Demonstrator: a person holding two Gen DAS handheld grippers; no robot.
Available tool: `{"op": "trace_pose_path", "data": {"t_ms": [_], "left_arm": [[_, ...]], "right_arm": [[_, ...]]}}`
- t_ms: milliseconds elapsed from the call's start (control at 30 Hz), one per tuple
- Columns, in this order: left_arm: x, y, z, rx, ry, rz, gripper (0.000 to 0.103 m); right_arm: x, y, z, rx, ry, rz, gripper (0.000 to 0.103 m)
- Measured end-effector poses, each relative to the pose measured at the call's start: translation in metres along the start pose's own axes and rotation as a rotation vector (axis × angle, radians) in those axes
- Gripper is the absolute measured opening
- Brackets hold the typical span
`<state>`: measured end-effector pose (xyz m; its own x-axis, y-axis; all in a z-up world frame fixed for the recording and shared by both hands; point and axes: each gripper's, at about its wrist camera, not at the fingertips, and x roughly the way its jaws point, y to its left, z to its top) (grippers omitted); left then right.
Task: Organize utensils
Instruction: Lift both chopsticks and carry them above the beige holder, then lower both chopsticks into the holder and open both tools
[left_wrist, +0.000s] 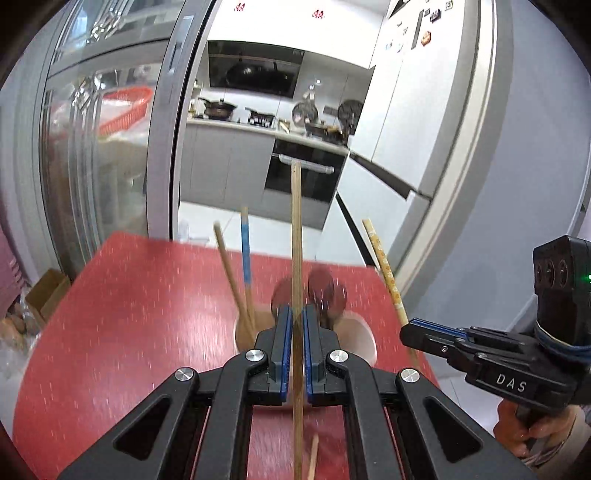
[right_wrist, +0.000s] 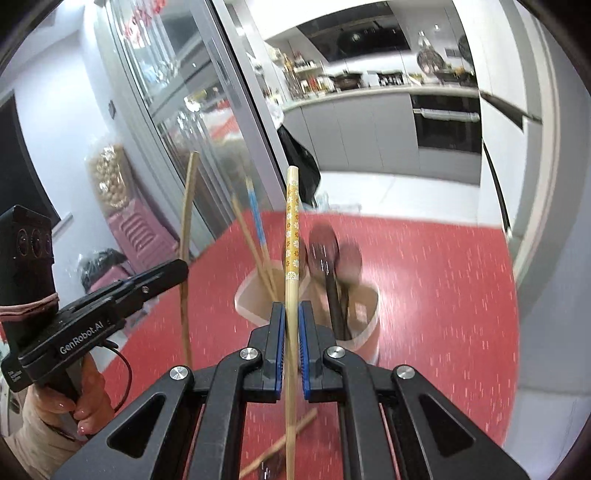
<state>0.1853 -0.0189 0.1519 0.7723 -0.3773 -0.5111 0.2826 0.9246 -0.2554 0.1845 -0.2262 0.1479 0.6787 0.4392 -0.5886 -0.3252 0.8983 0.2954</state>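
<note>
Chopsticks are the subject, and the white holder cup serves as landmark throughout.

Left wrist view: the left gripper (left_wrist: 297, 314) has its jaws closed on 1 plain wooden chopstick (left_wrist: 296, 229), held upright directly above the holder cup (left_wrist: 364, 341) on the red table (left_wrist: 129, 314). Inside the cup stand a blue-banded chopstick (left_wrist: 245, 254), a plain stick and dark red spoons (left_wrist: 321, 288), somewhat blurred. Another stick (left_wrist: 313, 456) lies on the table nearer than the cup.

Right wrist view: the right gripper (right_wrist: 291, 314) is clamped on 1 flower-patterned chopstick (right_wrist: 291, 236), also upright and just this side of the cup (right_wrist: 251, 295). The cup appears to be divided, chopsticks left and spoons (right_wrist: 325, 247) right.

Step in hand, as judged: carrying 2 chopsticks to the cup. Next move calls for lowering each tip into the chopstick side, then releasing.
</note>
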Motion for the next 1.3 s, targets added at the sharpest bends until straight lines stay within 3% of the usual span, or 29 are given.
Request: {"op": "trace_pose_path", "data": {"t_ms": [233,533,800,1033,1300], "left_arm": [[0.036,0.003,0.038,0.018,-0.071,0.035,0.032],[0.077,0.014,0.049,-0.012,-0.127,0.093,0.032],[0.09,0.022,0.027,-0.039,-0.173,0.144,0.032],[0.09,0.015,0.001,0.005,-0.168,0.174,0.032],[0.093,0.014,-0.019,0.035,-0.109,0.198,0.032]], "right_arm": [[0.03,-0.004,0.04,-0.005,-0.114,-0.001,0.008],[0.069,-0.013,0.057,-0.05,-0.225,-0.075,0.008],[0.086,-0.006,0.035,-0.131,-0.303,-0.143,0.008],[0.088,-0.005,0.009,-0.152,-0.288,-0.167,0.008],[0.085,-0.001,-0.012,-0.176,-0.252,-0.173,0.008]]}}
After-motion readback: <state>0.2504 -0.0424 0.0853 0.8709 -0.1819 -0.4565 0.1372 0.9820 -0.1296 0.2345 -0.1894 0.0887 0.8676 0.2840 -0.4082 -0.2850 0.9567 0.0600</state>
